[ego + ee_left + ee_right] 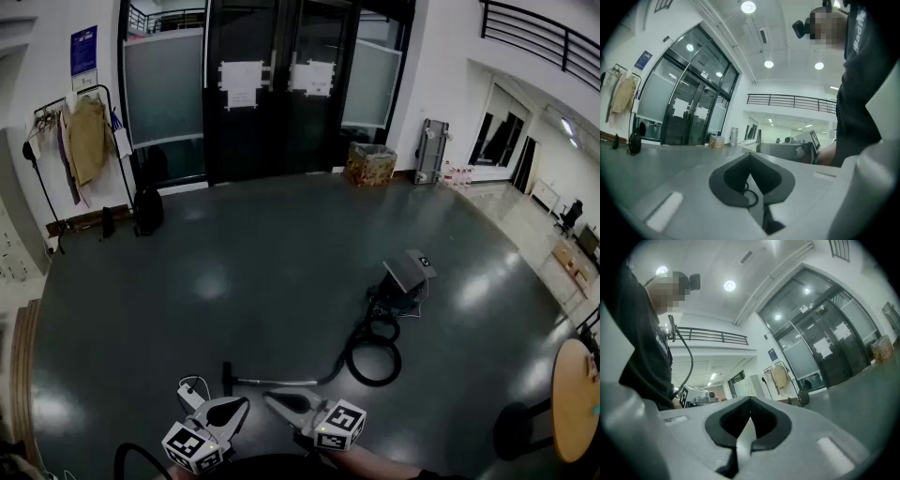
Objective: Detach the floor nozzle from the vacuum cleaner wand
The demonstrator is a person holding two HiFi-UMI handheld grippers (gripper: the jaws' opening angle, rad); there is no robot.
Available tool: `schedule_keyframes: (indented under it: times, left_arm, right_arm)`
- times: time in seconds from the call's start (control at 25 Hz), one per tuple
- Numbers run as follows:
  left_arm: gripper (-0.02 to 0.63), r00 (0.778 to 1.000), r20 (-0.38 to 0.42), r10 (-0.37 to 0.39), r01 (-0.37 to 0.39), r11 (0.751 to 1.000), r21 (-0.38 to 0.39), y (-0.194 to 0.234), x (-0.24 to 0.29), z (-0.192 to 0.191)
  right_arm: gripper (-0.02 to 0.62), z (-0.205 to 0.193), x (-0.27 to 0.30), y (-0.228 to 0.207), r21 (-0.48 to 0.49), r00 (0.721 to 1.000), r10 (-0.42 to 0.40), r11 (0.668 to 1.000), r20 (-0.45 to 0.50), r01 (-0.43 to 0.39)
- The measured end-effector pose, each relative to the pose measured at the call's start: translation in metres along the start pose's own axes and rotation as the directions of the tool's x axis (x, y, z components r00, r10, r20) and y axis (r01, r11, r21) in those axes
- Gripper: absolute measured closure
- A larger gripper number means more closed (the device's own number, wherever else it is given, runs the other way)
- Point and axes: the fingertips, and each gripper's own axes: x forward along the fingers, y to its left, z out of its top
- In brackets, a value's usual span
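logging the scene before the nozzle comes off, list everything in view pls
vacuum cleaner body: 1, grey and dark, on the floor right of centre
hose: 1, black, coiled between body and wand
wand: 1, silver, lying flat on the floor
floor nozzle: 1, black, at the wand's left end
cardboard box: 1, brown, by the doors
glass doors: 1 set, dark frames, back wall
papers: 2, white, on the doors
coat rack: 1, black, with a tan garment, left wall
bag: 1, black, on the floor beside the rack
round table: 1, wooden, right edge
left claw: 1, grey, shut, empty, bottom of the head view
right claw: 1, grey, shut, empty, beside the left one
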Motion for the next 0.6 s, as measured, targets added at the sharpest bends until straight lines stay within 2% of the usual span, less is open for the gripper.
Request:
schedule_keyframes:
  times: [0.6]
  left_arm:
    - [0.604,1.000,0.014,0.011,-0.011,1.000,0.013,-0.007,-0.009,0.011]
  right_arm:
    - [0.595,0.001,0.004,0.009,-0.004,1.000,0.030,1.000,-0.003,-0.030]
